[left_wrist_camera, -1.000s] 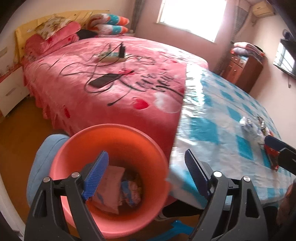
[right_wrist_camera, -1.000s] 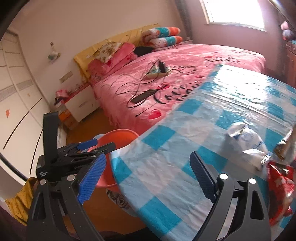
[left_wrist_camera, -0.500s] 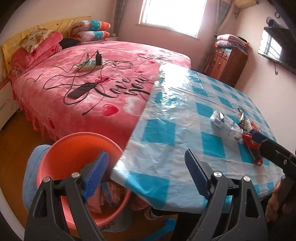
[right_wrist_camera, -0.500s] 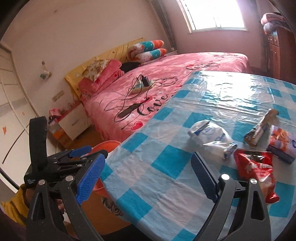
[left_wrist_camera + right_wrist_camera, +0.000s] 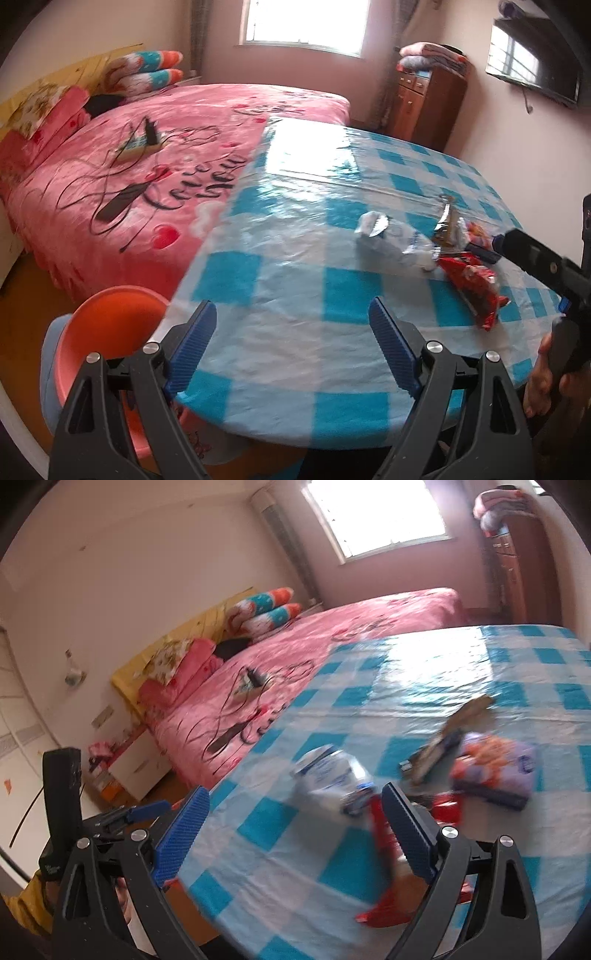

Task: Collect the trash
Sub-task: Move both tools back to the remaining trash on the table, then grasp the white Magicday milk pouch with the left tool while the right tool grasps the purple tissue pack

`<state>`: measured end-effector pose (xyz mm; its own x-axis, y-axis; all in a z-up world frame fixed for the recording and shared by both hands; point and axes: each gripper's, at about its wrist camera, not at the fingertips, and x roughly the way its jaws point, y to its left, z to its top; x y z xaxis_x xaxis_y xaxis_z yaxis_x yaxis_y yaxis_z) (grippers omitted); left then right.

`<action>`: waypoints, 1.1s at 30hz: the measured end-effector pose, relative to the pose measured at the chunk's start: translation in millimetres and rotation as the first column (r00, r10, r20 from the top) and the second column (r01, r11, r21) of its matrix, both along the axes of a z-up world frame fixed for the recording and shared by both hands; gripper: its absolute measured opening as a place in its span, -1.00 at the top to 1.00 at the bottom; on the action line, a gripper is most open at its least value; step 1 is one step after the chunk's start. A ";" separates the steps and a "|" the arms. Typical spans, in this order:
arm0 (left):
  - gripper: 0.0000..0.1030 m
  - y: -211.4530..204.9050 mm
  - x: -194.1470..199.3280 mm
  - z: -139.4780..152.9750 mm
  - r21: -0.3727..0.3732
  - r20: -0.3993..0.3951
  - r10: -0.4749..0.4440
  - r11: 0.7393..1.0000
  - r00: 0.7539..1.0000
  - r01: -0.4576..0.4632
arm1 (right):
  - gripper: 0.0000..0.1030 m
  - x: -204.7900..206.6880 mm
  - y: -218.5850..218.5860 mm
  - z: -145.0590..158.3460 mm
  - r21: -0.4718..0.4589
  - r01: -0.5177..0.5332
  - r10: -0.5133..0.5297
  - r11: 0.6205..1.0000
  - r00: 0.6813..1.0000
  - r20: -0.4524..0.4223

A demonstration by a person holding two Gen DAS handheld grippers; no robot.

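Best to bring the left gripper [image 5: 291, 347], jaws wide and empty over the near left of the blue-and-white checked plastic tablecloth [image 5: 295, 295], rightward to the crumpled white plastic wrapper [image 5: 391, 240], low and square-on. Right gripper [image 5: 295, 830] likewise spread and holding nothing; glossy red snack packet [image 5: 384, 901] just beside its right pad, purple snack pack [image 5: 495, 771] farther right. Round orange plastic bin [image 5: 110, 332] down at the near left.

A home bedroom: a pink-quilted bed [image 5: 177, 155] with pillows [image 5: 147, 72], a wooden cabinet [image 5: 424, 103], a wall-mounted television [image 5: 532, 62].
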<state>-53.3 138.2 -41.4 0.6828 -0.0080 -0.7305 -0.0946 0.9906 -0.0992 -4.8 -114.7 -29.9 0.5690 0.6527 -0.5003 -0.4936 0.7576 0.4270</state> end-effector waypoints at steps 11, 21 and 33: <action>-0.65 -69.5 33.4 19.0 0.032 0.021 -0.143 0.989 0.990 0.142 | -0.80 31.7 -76.7 -0.4 0.054 0.170 -0.167 0.984 0.984 -0.052; -0.65 -102.6 58.2 1.1 -0.058 -0.065 -0.196 0.980 0.978 0.193 | -0.80 64.7 -106.2 -21.2 -0.032 0.218 -0.220 0.975 0.967 -0.131; -0.65 -90.1 100.2 -16.4 -0.242 -0.142 -0.098 0.968 0.985 0.061 | -0.80 90.6 -99.0 -39.5 -0.076 0.151 -0.163 0.986 0.968 -0.188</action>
